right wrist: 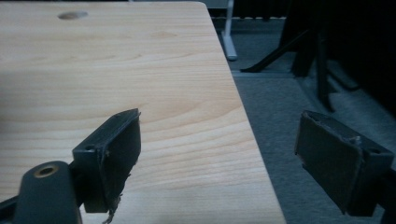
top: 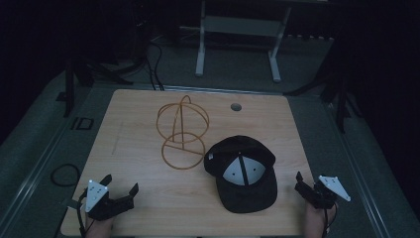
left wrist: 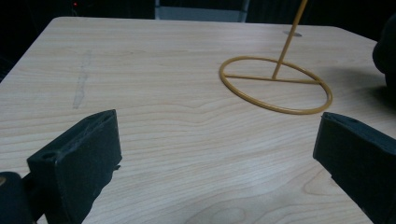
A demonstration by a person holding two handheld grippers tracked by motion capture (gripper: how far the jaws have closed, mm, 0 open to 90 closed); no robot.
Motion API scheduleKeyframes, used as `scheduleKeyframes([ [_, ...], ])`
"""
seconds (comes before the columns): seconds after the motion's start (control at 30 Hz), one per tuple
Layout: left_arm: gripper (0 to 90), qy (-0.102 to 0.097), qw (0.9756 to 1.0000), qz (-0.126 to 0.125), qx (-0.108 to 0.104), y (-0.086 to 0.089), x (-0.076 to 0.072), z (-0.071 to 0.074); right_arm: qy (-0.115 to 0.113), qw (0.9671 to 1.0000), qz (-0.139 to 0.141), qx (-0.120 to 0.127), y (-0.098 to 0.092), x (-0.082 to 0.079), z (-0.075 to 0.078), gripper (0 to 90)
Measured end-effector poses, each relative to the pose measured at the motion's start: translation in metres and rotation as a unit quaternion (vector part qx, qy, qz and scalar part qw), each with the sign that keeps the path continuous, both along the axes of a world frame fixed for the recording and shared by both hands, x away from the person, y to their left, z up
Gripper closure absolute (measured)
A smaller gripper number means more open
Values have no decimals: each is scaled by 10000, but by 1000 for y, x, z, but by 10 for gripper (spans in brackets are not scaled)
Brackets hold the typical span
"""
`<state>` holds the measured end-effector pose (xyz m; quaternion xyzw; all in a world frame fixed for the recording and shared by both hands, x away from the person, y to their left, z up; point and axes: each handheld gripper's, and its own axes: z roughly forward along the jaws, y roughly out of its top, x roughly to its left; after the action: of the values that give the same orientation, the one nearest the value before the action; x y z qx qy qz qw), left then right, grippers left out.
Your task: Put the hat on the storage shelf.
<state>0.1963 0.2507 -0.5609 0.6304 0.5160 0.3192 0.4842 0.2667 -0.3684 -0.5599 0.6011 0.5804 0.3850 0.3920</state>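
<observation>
On the wooden table [top: 138, 148] a black cap [top: 242, 171] is lying upside down, so its white inner lining is facing up and its brim is pointing toward the near edge. Just beside the cap, on its left and a little farther away, a wire hat stand [top: 182, 131] is standing upright on its round base; in the high view the base ring is coming very close to the cap, but I cannot tell if they are touching.

The left gripper [top: 120, 186] is resting at the near left corner of the table, with the person's hand behind it at the bottom edge. It is pointing forward and a little to the right, toward the stand. Its jaws are standing wide apart and nothing is between them; in the left gripper view the bare wood and the base ring of the stand are showing in the gap.

The right gripper [top: 300, 184] is sitting at the near right edge of the table, to the right of the cap and apart from it. Its jaws are also spread wide and are holding nothing. In the right gripper view one jaw is hanging over the wood and the other is over the grey floor [right wrist: 289, 102] beyond the table's edge.
</observation>
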Motion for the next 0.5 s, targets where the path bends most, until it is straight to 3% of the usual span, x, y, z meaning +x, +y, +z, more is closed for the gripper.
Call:
scheduleKeyframes([
  [0.27,13,-78,9999,-143,-10,-5,-2,2,-24,9996,291,42,0,0,3,131],
  [0.43,13,-21,9998,-196,-79,-6,-2,2,-228,9989,394,120,1,-7,24,132],
  [0.5,13,21,9997,-228,-8,-6,-1,1,-280,9984,489,90,3,-10,36,132],
])
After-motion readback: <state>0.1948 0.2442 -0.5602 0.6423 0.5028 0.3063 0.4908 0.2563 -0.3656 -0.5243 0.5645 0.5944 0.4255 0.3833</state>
